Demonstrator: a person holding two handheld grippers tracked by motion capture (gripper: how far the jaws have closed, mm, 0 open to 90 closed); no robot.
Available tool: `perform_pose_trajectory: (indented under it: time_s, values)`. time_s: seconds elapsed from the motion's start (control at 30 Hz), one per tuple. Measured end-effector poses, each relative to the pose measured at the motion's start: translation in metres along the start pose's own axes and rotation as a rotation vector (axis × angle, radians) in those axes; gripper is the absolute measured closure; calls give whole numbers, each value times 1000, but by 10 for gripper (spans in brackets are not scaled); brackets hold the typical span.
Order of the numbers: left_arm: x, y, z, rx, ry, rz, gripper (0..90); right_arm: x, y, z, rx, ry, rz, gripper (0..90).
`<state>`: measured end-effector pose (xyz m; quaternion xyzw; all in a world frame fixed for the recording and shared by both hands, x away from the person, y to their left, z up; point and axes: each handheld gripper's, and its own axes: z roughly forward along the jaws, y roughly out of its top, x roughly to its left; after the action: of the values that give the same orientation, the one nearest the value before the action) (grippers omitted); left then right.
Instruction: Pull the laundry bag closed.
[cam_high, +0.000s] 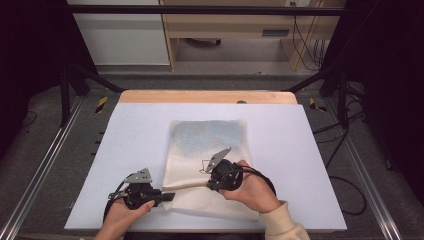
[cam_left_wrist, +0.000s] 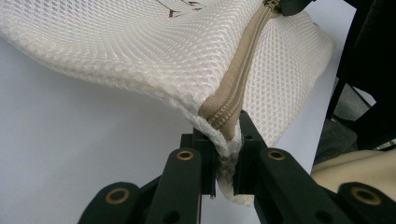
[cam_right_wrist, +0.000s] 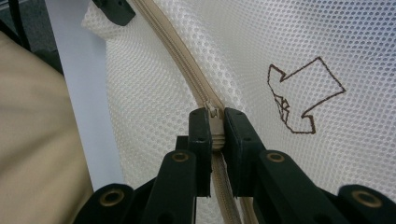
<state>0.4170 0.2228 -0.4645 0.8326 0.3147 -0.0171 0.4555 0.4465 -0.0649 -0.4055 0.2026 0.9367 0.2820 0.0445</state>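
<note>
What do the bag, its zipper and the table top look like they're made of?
Bag: cream mesh fabric, probably synthetic, with a fine honeycomb of holes, soft enough to sag. Zipper: tan woven tape with small teeth, likely plastic; too fine to be sure. Table top: a matte, pale bluish-white sheet, perhaps foam or board.

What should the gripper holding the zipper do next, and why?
Probably the right gripper should slide the zipper pull along the tan zipper toward the left gripper. It is shut on the pull, and the left gripper pinches the mesh bag at the zipper's end, holding it steady.
</note>
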Motion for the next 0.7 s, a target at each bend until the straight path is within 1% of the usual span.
perform_pose_trajectory:
  time_s: [0.37,0.7]
  values:
    - [0,-1,1,1,0,-2,822,-4,-7,-5,-9,-8,17,819]
    - [1,-1,1,3,-8,-4,822,-7,-13,-11,-17,-15,33,819]
